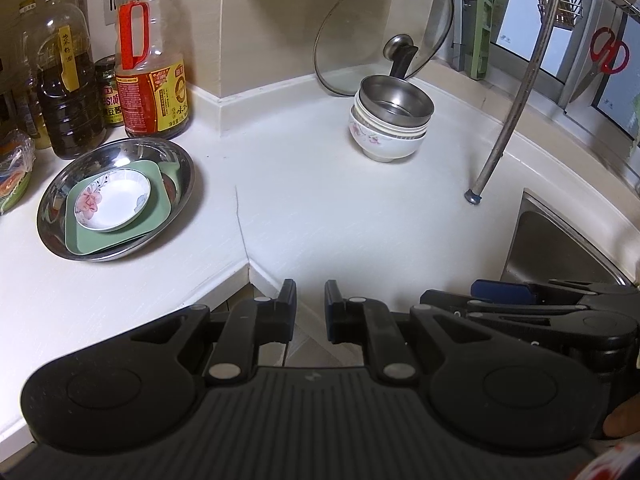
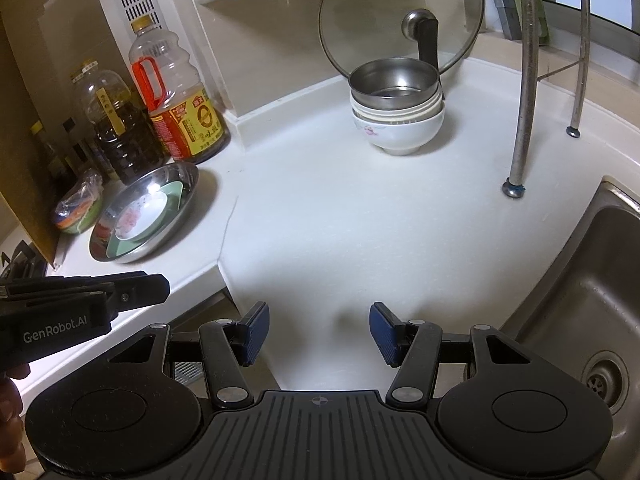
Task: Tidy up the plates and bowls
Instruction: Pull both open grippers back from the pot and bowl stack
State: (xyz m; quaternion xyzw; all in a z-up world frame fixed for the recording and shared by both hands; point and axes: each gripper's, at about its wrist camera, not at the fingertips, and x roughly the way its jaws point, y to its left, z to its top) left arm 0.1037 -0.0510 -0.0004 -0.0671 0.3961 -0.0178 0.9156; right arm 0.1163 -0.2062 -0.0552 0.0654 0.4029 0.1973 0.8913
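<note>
Seemingly nothing is in either tool's grip: the left gripper [image 1: 310,308] has its jaws drawn nearly together on air, and the right gripper [image 2: 316,334] stands spread with only bare counter between its pads. Well ahead of both, toward the back wall, sits the bowl stack [image 1: 390,120], a steel bowl [image 2: 394,78] nested atop white ceramic ones, and it looks slightly off-centre. Ahead and to the left of the left gripper lies the steel plate [image 1: 116,196], carrying a green square dish [image 1: 120,236] and a small flowered saucer [image 1: 114,200]. The likely trouble, as I judge it, is a pinch on the steel bowl's thin rim tipping the whole tower, or nudging the glass lid [image 2: 400,20] leaning just behind it. The sink [image 2: 580,300] opens close at the right gripper's right side, so a slipped bowl could drop in. The white countertop [image 1: 320,208] looks smooth and glossy, crowded by oil bottles [image 1: 150,52] at the far left of a cramped kitchen corner.
</note>
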